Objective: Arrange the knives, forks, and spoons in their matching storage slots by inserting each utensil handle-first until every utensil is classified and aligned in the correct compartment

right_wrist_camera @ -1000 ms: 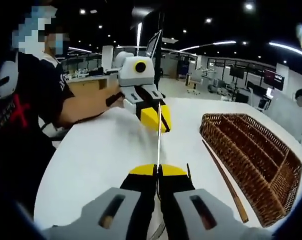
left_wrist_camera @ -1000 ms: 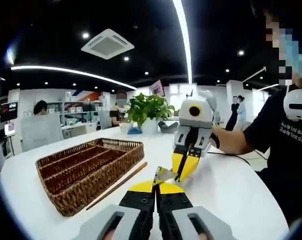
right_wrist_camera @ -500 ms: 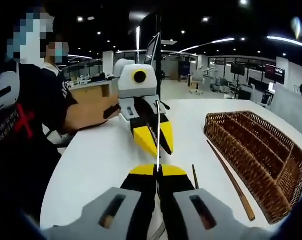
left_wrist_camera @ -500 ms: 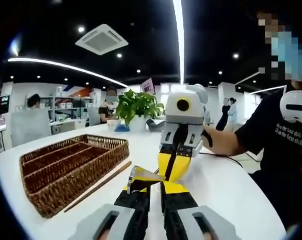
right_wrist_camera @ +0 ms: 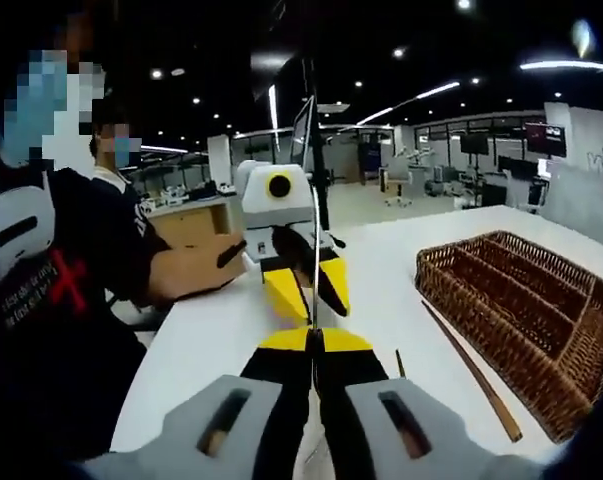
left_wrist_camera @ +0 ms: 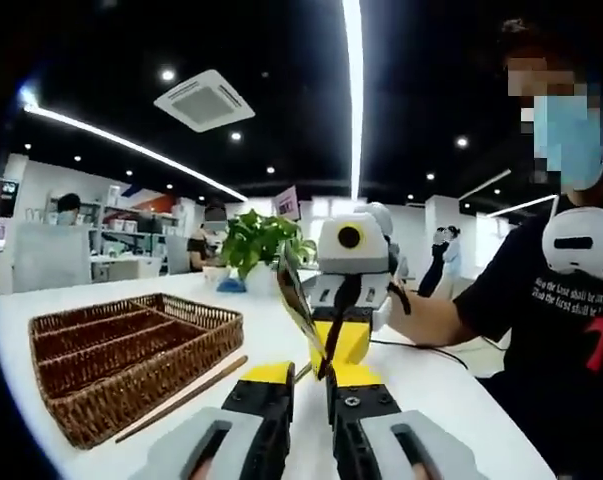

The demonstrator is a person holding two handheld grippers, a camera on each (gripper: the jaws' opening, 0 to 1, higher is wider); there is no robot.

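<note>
Both views are taken low over the white desk, each along its own jaws and facing the other. In the left gripper view the right gripper is met head-on, very near; in the right gripper view the left gripper likewise. Shared by both: the wicker tray near one desk edge, the wooden stick beside it, and the person.

Ceiling strip lights glare over a dark ceiling; the white table is bright, edges fisheye-bent.
</note>
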